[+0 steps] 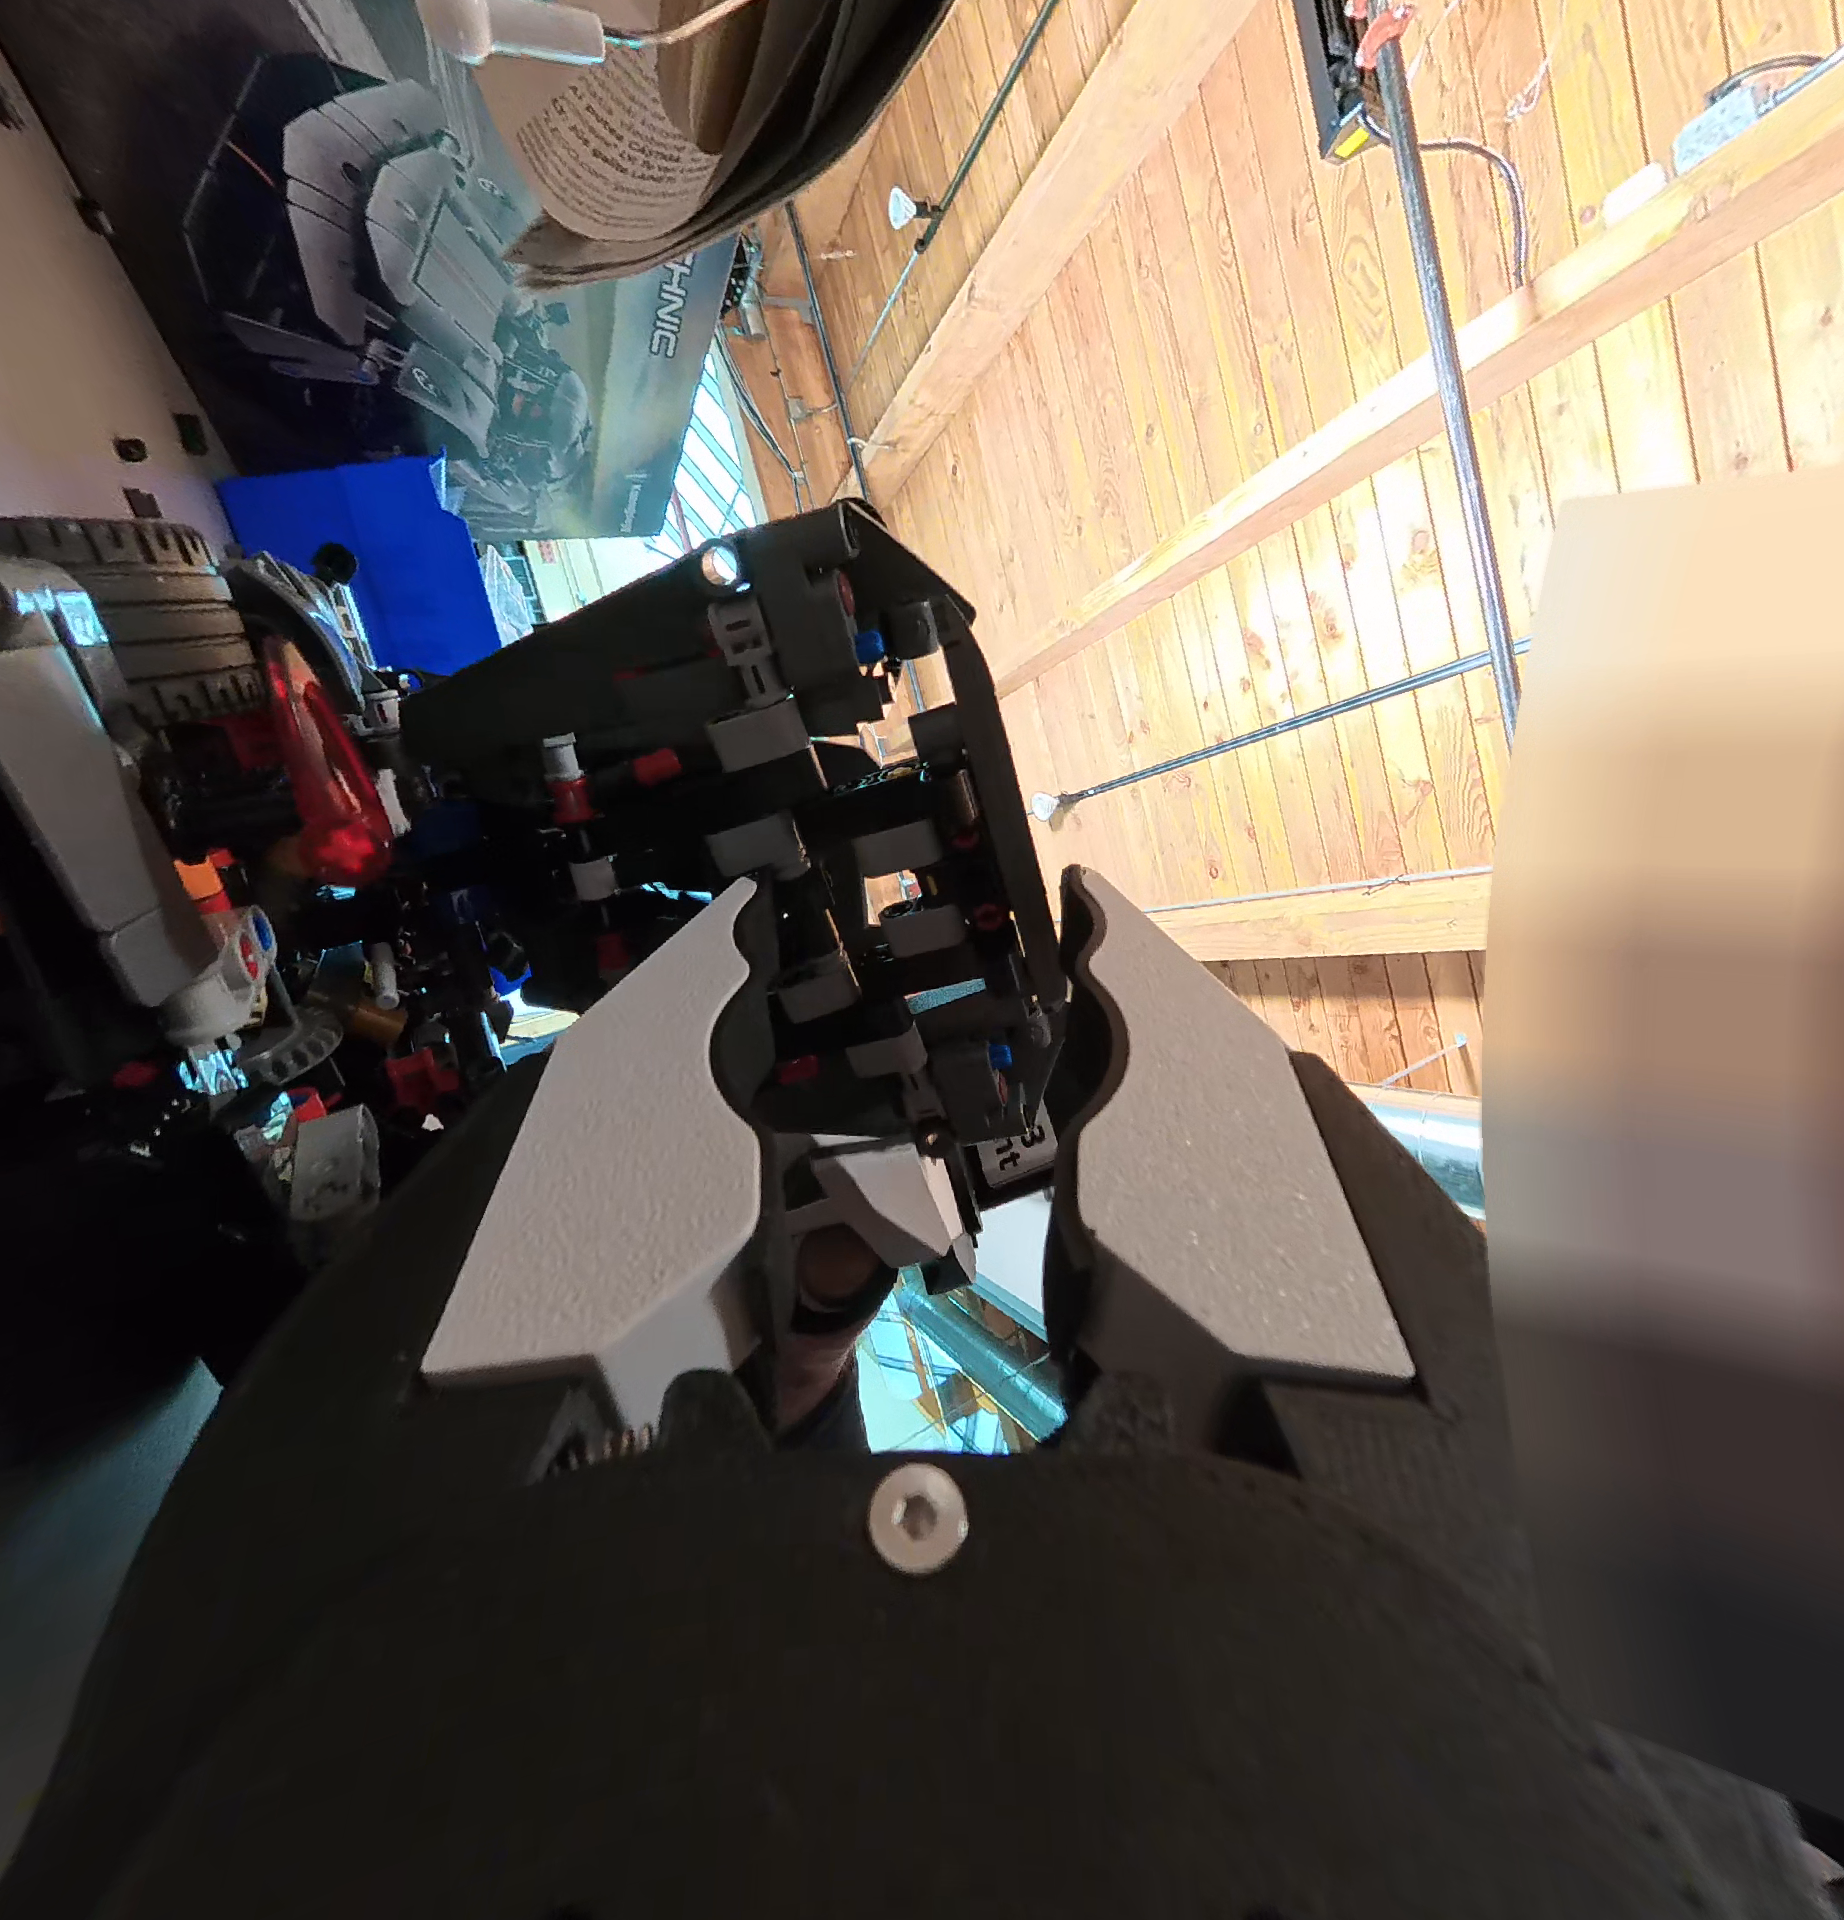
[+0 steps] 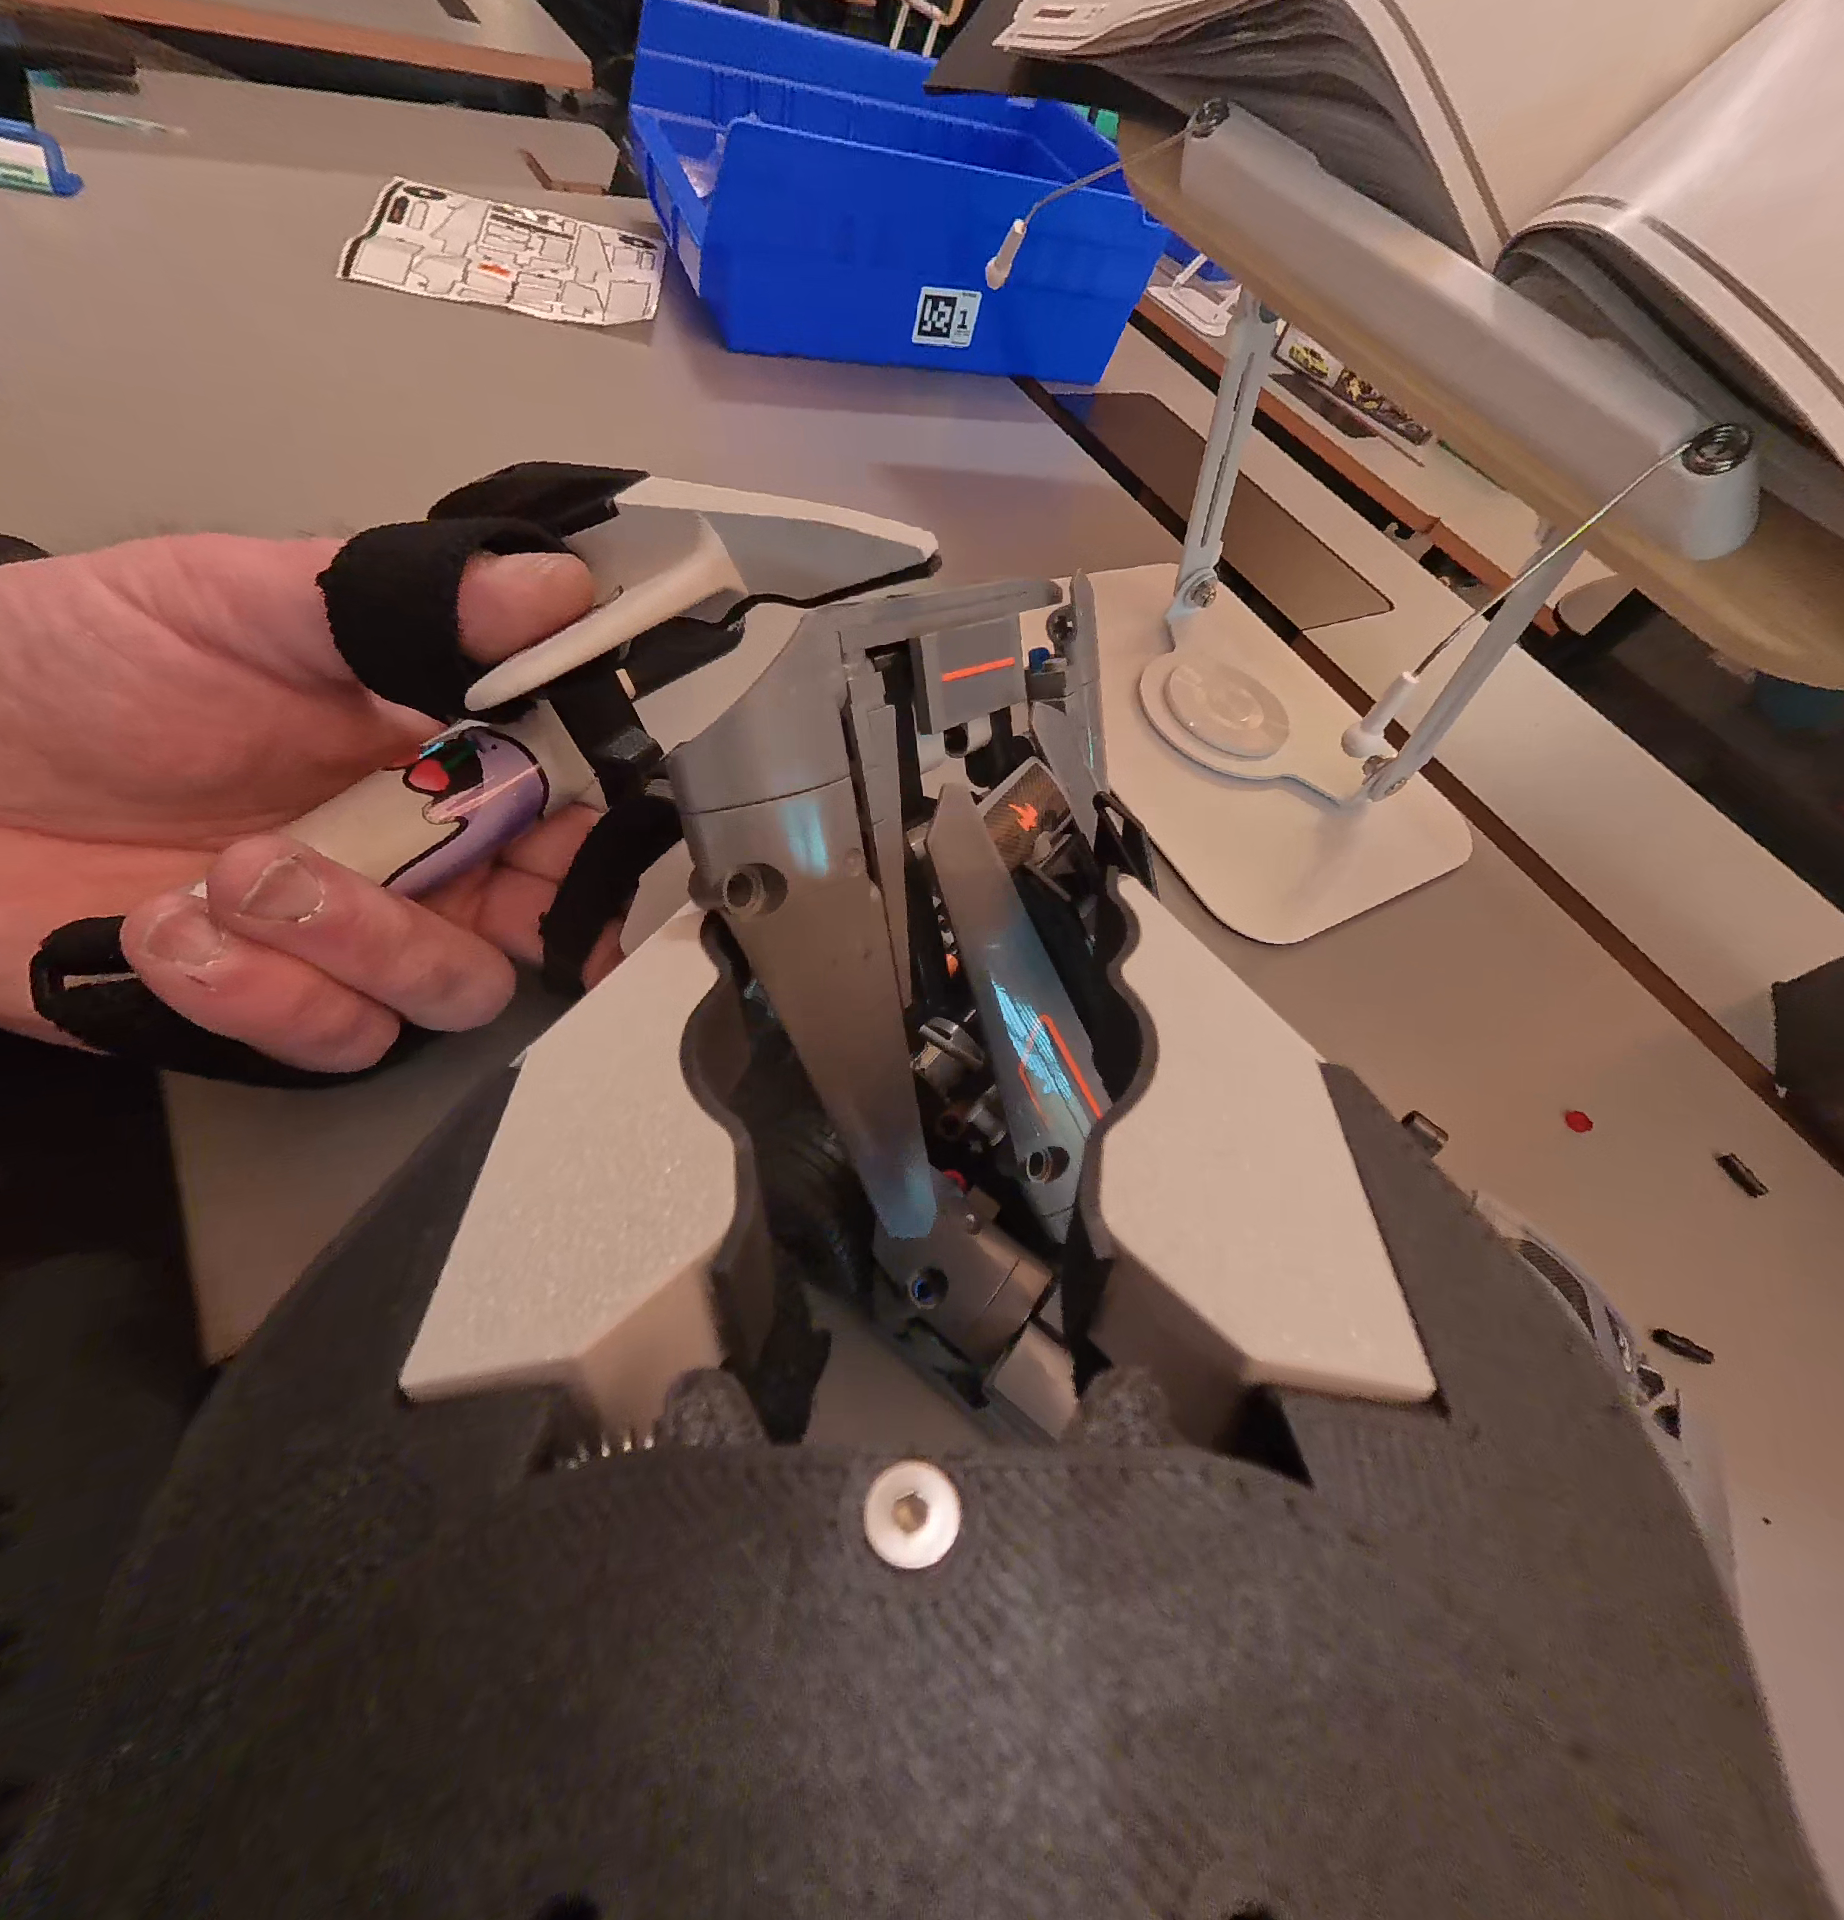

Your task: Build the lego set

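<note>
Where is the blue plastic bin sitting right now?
In the right wrist view the blue plastic bin stands at the far end of the grey table, right of the printed sticker sheet and left of the white stand.

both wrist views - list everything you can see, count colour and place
lego assembly: one, grey and black, held between both grippers
lego car: one partly built, grey with a red light, left edge of left wrist view
set box: one, dark with a car picture, behind the bin
bin: one, blue, far side of the table
sticker sheet: one, white, left of the bin
book stand: one, white, right of the assembly, carrying an open manual
table: one, grey
small loose pieces: a few, red and black, table's right side
hand: one, on the left gripper's handle
left gripper: shut on the assembly
right gripper: shut on the assembly
</note>
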A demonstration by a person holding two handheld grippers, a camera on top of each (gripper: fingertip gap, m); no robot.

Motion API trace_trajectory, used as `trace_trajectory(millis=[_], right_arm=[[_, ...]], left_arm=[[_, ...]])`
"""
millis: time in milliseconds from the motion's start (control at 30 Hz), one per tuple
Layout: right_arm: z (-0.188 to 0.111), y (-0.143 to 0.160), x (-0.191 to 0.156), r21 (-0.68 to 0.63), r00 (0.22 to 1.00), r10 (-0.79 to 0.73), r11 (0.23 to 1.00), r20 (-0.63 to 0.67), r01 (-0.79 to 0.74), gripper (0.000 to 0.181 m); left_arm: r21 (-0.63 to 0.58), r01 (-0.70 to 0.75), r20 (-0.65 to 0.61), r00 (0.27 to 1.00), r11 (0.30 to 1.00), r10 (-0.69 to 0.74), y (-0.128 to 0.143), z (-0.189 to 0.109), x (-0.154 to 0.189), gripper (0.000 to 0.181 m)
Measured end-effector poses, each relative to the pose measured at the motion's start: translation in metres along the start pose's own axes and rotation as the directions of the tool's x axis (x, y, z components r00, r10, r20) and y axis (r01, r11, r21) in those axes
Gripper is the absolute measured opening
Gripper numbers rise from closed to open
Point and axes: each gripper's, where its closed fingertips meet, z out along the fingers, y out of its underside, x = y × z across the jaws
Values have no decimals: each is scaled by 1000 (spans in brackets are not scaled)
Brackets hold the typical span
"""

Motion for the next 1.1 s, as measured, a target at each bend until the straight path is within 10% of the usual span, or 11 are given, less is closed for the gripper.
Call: trace_trajectory(millis=[1100], right_arm=[[1, 2, -1, -15, 988, -126, 992, -88, 125, 62]], left_arm=[[-61, -22, 98, 995, 998, 28, 7, 2, -10, 57]])
